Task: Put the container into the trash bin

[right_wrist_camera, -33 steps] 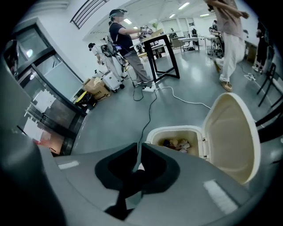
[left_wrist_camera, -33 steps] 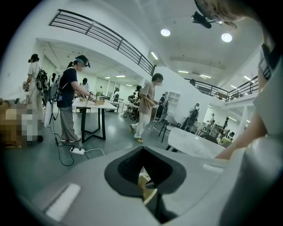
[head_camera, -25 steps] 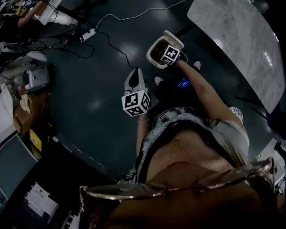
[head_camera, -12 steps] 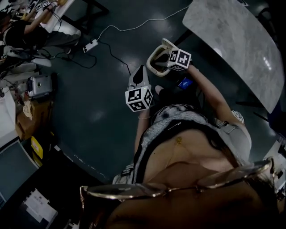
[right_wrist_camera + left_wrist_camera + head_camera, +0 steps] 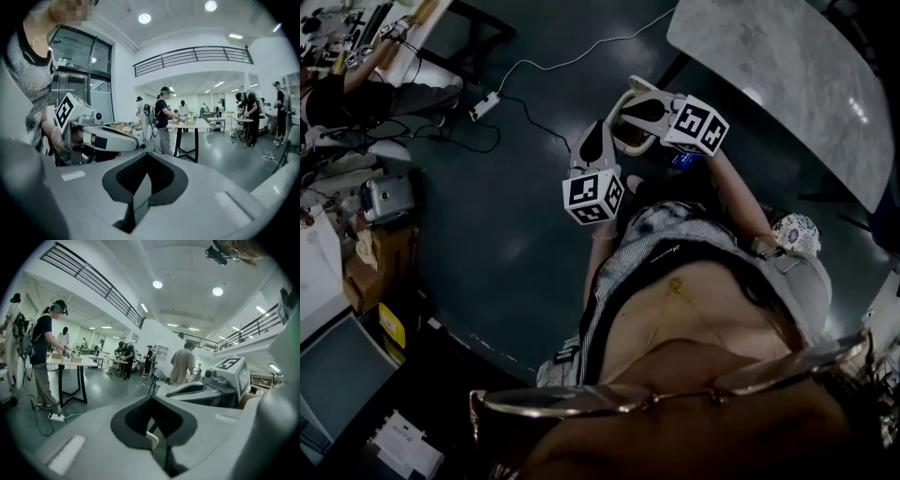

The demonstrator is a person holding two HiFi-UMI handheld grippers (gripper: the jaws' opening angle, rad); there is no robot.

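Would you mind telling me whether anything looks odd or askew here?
The container hangs tipped on edge from the right gripper, pinched by one thin wall, so its open mouth faces sideways rather than up. No spill shows.

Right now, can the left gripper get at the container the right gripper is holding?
Probably yes. The left gripper sits right beside the container held by the right gripper, with nothing visible between them, though its jaws look closed.
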